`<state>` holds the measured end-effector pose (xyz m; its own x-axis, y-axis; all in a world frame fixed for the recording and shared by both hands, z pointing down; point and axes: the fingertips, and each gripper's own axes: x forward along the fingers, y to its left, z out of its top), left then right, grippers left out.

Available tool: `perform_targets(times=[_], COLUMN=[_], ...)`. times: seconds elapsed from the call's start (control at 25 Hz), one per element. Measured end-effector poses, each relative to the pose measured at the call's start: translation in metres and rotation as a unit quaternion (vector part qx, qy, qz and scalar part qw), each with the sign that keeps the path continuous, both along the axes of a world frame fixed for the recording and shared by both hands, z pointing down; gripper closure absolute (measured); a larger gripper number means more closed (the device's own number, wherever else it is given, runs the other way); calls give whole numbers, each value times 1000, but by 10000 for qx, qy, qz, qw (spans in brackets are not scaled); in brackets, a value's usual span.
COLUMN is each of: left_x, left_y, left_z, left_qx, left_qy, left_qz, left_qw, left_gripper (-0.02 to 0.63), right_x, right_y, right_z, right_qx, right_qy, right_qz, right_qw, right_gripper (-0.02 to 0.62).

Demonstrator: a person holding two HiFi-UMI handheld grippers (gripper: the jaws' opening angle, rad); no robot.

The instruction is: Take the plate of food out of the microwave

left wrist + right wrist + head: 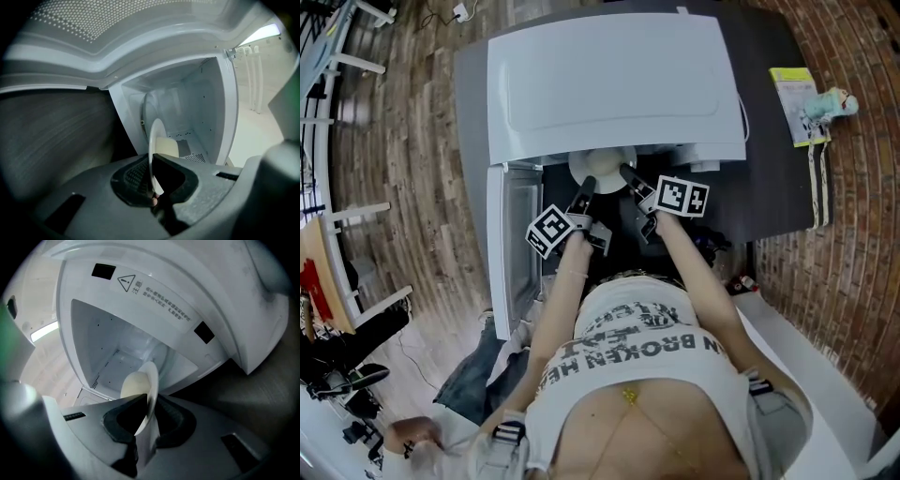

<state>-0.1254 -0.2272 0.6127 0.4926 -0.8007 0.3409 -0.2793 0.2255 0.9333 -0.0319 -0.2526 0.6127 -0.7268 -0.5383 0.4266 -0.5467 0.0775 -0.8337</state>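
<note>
left gripper (587, 185): fingers pinch the plate (602, 167) rim
right gripper (627, 172): fingers pinch the opposite rim
plate: at microwave (609, 84) mouth — pale food (166, 146) aboard

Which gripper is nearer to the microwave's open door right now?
Left. The left gripper clamps the plate at its rim on the side beside the door; the right gripper clamps the rim on the far side, farther from it.

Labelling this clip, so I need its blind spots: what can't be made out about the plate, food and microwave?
Plate: head view, far part under the microwave top.
Microwave inside: head view, hidden by its own top.
Food: both gripper views, a pale lump half behind plate rim and jaws; kind unclear.
</note>
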Motion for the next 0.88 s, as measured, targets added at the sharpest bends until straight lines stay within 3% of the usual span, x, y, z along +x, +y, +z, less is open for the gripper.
perform_targets(times=[0.88], left_x=[53], left_y=[81], left_z=[-38], left_qx=[305], left_qy=[-155], left_qz=[-511], left_qw=[9981], left_gripper=[588], right_x=[50], right_y=[71], right_z=[-35], right_qx=[158], right_qy=[62], right_qz=[-601], right_qw=[9980], right_gripper=[540])
